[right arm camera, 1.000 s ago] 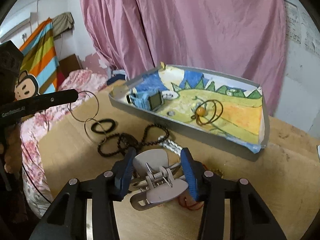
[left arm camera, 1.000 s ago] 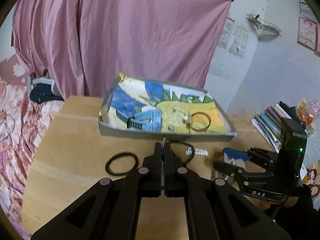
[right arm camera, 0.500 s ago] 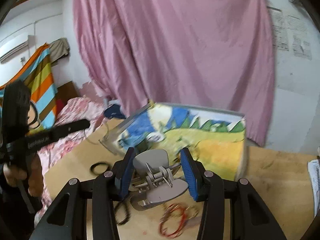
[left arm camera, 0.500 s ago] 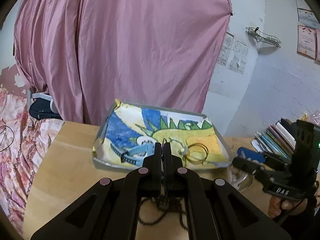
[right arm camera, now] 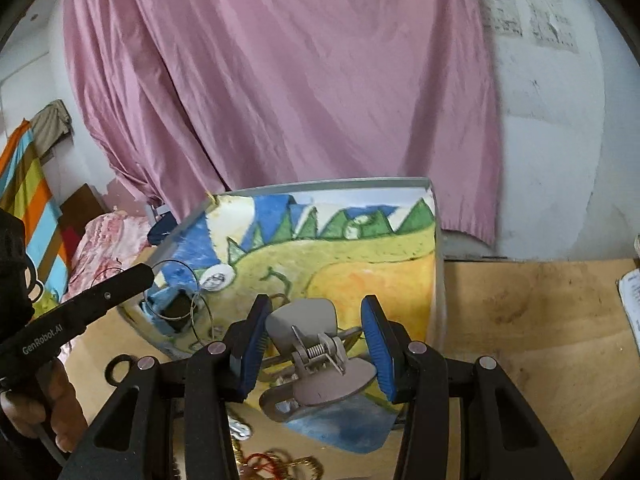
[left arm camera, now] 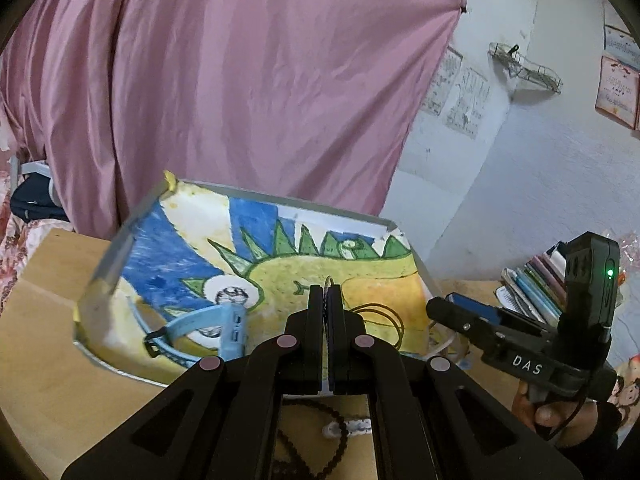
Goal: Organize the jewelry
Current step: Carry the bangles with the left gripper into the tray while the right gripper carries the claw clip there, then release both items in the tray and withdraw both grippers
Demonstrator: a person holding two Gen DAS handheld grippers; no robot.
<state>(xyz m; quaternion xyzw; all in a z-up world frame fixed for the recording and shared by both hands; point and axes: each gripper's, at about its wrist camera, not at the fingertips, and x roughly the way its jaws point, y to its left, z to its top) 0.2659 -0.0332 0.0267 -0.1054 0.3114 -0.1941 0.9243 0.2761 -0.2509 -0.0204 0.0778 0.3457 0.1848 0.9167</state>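
curtain (left arm camera: pixel 240 92): pink, fills the far wall behind everything
table (right arm camera: pixel 540 320): bare wood, wide open patch on the right in the right wrist view
tray (left arm camera: pixel 104 276): grey-rimmed, lined with a drawing in blue, green and yellow; sits on the far half of the table; blurred at its left rim
books (left arm camera: pixel 532 284): stack at the far right edge of the table
left gripper (left arm camera: pixel 326 300): over the near edge of the tray, fingers pressed together on a thin wire hoop (right arm camera: pixel 182 280) — in the right wrist view the hoop hangs from the tip, above the watch
right gripper (right arm camera: pixel 316 344): over the near right part of the tray, blue pads either side of a silver hair clip (right arm camera: pixel 316 356); pads close on the clip but contact not clear — cannot tell if it is squeezed or loose between them
hand (left arm camera: pixel 556 412): person's fingers on the right gripper's handle, near right
watch (left arm camera: pixel 208 328): light blue strap, lies inside the tray at its near left
brown loop (left arm camera: pixel 384 316): thin cord ring in the tray, just right of the left gripper's fingers
bead necklace (left arm camera: pixel 320 436): dark beads with a white piece, on the table in front of the tray, partly hidden under the left gripper
black ring (right arm camera: pixel 120 368): on the table, near left of the tray
red-gold pieces (right arm camera: pixel 276 464): small tangle at the near edge, too blurred to name
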